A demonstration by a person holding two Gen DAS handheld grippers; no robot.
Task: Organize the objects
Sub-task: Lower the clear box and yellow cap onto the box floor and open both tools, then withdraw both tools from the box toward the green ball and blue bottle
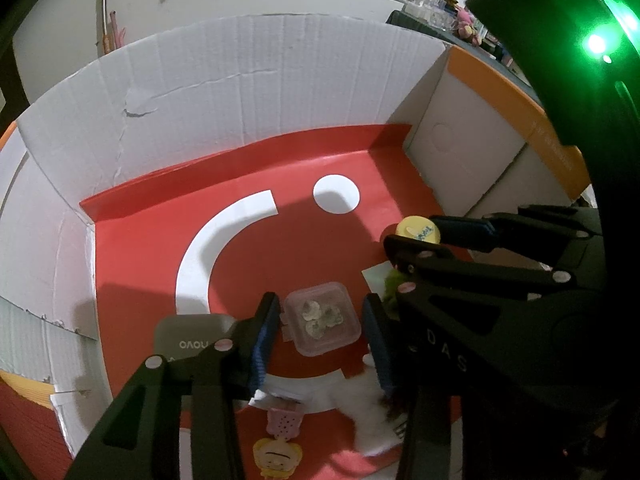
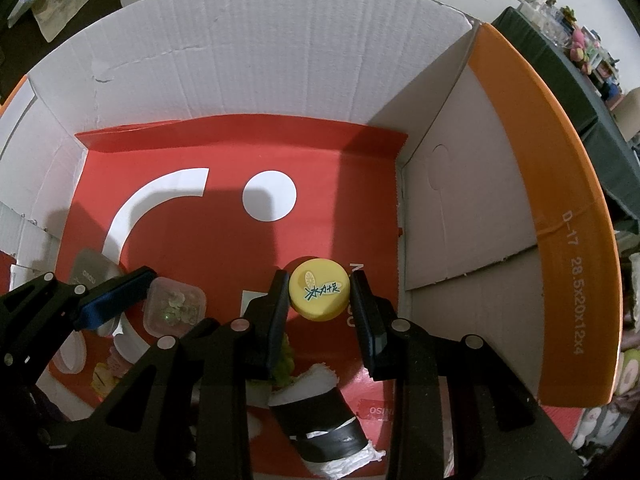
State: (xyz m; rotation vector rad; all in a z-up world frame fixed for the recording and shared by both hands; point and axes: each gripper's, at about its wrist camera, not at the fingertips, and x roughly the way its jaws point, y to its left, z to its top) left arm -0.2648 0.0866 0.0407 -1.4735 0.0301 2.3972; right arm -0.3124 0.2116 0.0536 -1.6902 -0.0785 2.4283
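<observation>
Left gripper (image 1: 322,334): jaws apart, one blue pad on each side of the clear plastic box (image 1: 322,317); a gap shows on both sides, so the pads do not press it.
Right gripper (image 2: 320,294): jaws clamped on the yellow bottle cap (image 2: 320,294), one finger touching each side of its rim.
Grey device (image 1: 192,334): flat on the floor of the cardboard box (image 2: 248,64), left of the clear plastic box; pale lettering reads upside down, roughly "ovou".
Clear plastic box: square with rounded corners, lid up, small pale pieces inside; no long axis. It sits on the red floor of the cardboard box, near the bottom of the white printed arc.
Pink charm (image 1: 283,426): below the clear plastic box, with a yellow-haired figure beneath it.
Yellow bottle cap: right of the clear plastic box, flat top facing up; printed with a lemon slice and dark characters I cannot read surely.
Black-and-white roll (image 2: 320,412): below the cap, long axis running down and right.
Orange flap (image 2: 560,240): right of the cap, printed "D-17 28.5X20X12X4".
</observation>
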